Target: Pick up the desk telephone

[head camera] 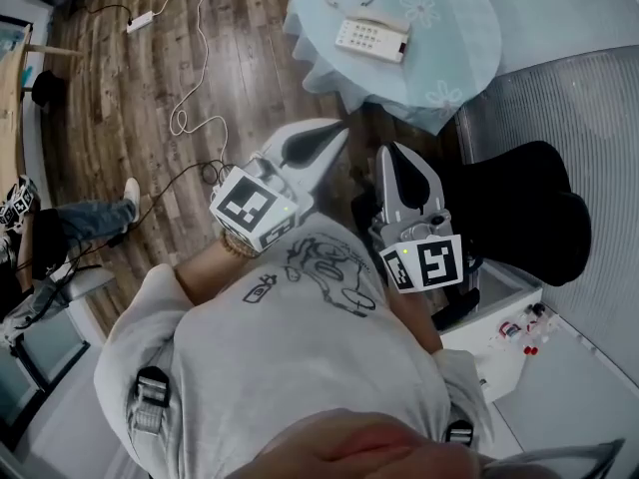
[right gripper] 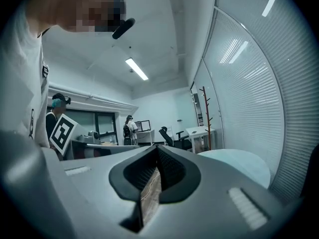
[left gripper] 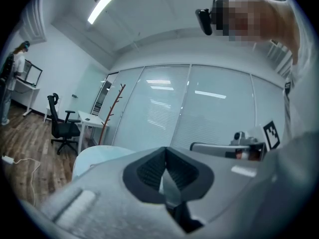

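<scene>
The white desk telephone (head camera: 372, 38) lies with its coiled cord on a round table under a pale blue cloth (head camera: 454, 63), at the top of the head view. My left gripper (head camera: 337, 131) and right gripper (head camera: 390, 153) are held side by side close to my chest, short of the table's near edge and apart from the phone. Both are shut with nothing in them. In the left gripper view the jaws (left gripper: 165, 157) meet, with the table edge (left gripper: 97, 158) low at left. In the right gripper view the jaws (right gripper: 156, 154) meet, with the table (right gripper: 241, 166) at right. Neither gripper view shows the phone.
A black chair (head camera: 529, 213) stands right of my right gripper. A white box with red buttons (head camera: 511, 329) sits below it. A power strip (head camera: 140, 21) and its cable lie on the wooden floor at left. A person's leg (head camera: 90, 218) is at far left.
</scene>
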The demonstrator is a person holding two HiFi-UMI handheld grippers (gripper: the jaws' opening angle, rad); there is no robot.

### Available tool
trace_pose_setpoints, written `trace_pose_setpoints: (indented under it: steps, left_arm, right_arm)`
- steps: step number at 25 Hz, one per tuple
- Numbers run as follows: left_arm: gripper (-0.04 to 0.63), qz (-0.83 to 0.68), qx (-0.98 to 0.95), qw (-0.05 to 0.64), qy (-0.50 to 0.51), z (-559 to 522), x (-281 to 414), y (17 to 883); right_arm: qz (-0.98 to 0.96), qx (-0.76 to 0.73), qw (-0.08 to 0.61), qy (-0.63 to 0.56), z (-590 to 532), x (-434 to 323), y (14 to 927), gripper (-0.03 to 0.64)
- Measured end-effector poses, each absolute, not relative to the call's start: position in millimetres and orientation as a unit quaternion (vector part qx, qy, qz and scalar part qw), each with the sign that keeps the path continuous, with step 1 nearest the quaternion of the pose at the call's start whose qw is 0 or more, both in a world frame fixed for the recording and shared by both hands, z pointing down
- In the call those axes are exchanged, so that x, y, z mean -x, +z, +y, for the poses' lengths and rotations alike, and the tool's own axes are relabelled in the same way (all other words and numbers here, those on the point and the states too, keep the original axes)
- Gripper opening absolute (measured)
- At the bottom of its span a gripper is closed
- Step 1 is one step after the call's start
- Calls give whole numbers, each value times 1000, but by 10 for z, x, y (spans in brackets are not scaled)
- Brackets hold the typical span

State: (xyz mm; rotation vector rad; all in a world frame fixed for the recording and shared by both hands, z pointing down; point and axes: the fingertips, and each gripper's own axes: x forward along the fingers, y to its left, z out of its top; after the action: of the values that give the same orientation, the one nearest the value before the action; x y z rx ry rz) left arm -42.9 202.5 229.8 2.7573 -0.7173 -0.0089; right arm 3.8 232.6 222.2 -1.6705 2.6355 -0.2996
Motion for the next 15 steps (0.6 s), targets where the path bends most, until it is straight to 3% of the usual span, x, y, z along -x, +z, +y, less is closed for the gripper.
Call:
trace_pose_setpoints:
  steps: [15]
  left_arm:
    - [3, -224, -961, 161, 2, -169, 494, 2355]
  right_arm:
    - [831, 547, -32, -97, 107, 93, 2255, 5]
